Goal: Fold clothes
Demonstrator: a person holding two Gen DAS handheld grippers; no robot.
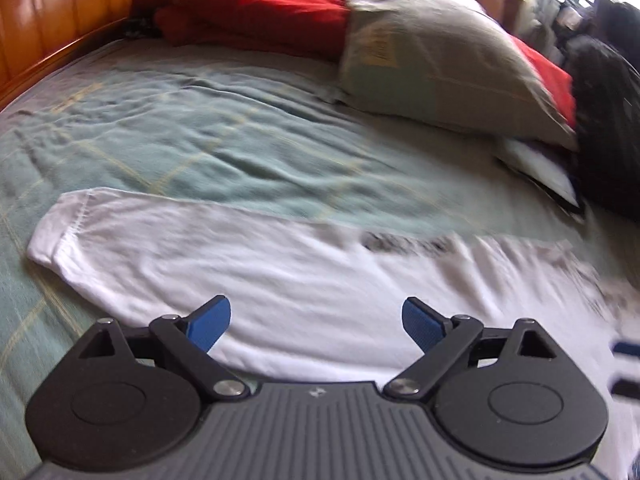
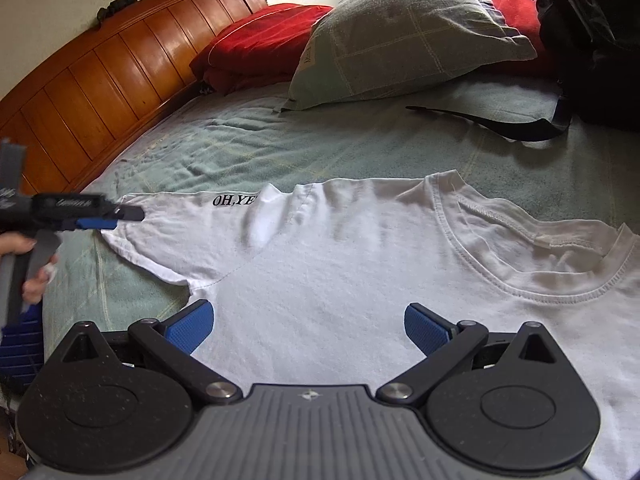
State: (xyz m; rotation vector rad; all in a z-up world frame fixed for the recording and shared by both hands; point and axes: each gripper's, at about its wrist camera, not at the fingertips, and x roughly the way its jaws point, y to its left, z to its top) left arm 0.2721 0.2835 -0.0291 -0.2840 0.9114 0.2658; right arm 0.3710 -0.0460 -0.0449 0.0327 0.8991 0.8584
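Note:
A white T-shirt (image 2: 340,264) lies flat on the green bedsheet (image 2: 360,140), its collar (image 2: 540,276) to the right and a black "OH,YE" print (image 2: 236,200) near the far edge. My right gripper (image 2: 308,328) is open low over the shirt's body, with nothing between its blue pads (image 2: 190,328). In the blurred left wrist view, my left gripper (image 1: 316,320) is open over the white T-shirt (image 1: 300,280), and the sleeve (image 1: 64,228) lies ahead to the left. The right wrist view shows the left gripper (image 2: 116,216) side-on by the sleeve edge, held by a hand (image 2: 34,280).
A wooden headboard (image 2: 100,80) runs along the left. A red blanket (image 2: 260,40) and a grey-green pillow (image 2: 400,32) lie at the head of the bed. At the right sit a black backpack (image 2: 592,40) with its strap (image 2: 500,124) and a flat white item (image 1: 540,172).

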